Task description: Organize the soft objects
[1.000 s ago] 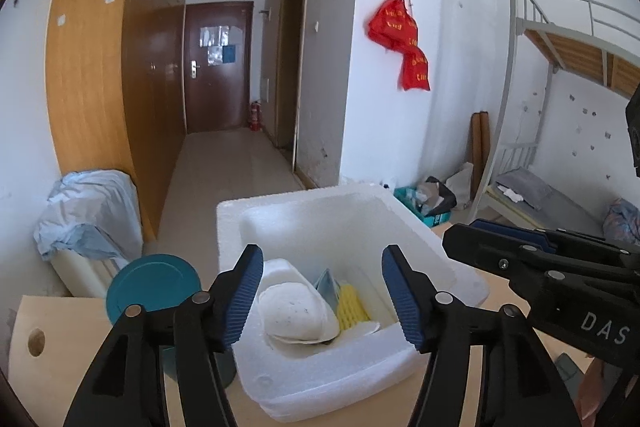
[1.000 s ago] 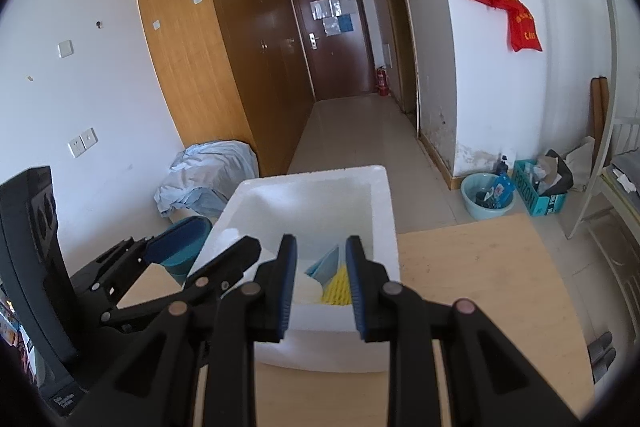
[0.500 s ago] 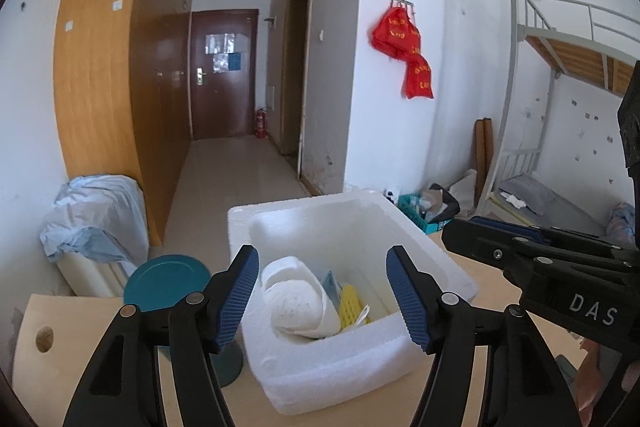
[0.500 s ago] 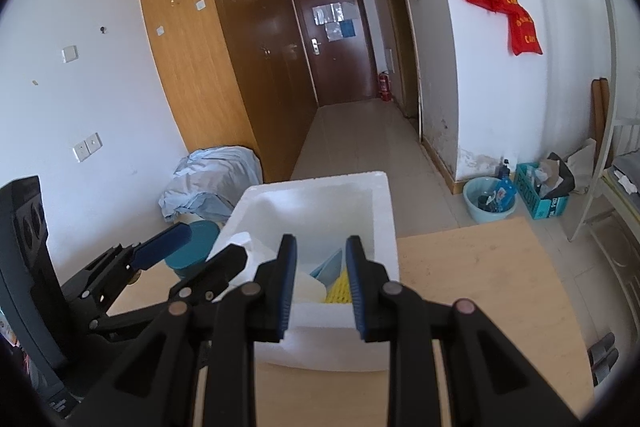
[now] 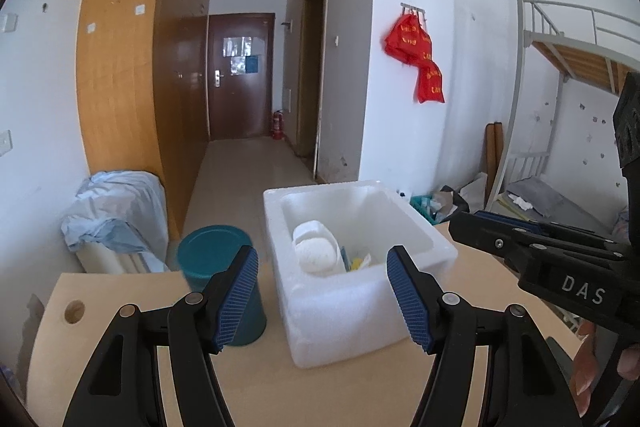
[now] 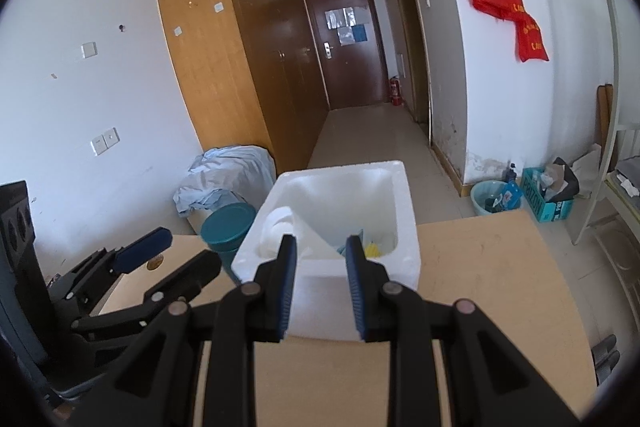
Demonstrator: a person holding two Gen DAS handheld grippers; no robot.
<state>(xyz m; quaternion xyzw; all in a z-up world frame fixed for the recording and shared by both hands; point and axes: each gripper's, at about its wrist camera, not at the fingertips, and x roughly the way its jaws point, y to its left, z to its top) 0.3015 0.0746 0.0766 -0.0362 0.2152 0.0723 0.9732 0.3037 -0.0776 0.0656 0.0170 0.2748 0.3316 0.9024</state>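
Note:
A white foam box (image 5: pixel 404 227) stands on the wooden table (image 5: pixel 280 387). Inside it lie a white round soft object (image 5: pixel 318 257), a light blue piece and a yellow piece (image 5: pixel 356 263). My left gripper (image 5: pixel 322 297) is open and empty, held short of the box's near wall. My right gripper (image 6: pixel 321 285) is open with a narrow gap and empty, just in front of the box (image 6: pixel 404 259); the yellow piece (image 6: pixel 372 249) shows between its fingers. The right gripper also shows at the right of the left wrist view (image 5: pixel 476 223).
A teal round tin (image 5: pixel 220 267) stands on the table left of the box. The table has a hole (image 5: pixel 74 311) near its left edge. Beyond the table are a covered bundle (image 5: pixel 116 211), a hallway, a blue basin (image 6: pixel 494 197) and a bunk bed (image 5: pixel 560 87).
Both grippers have pulled back from the box and the views have tilted up; the box now looks smaller and farther. Both stay empty, their jaw gaps unchanged.

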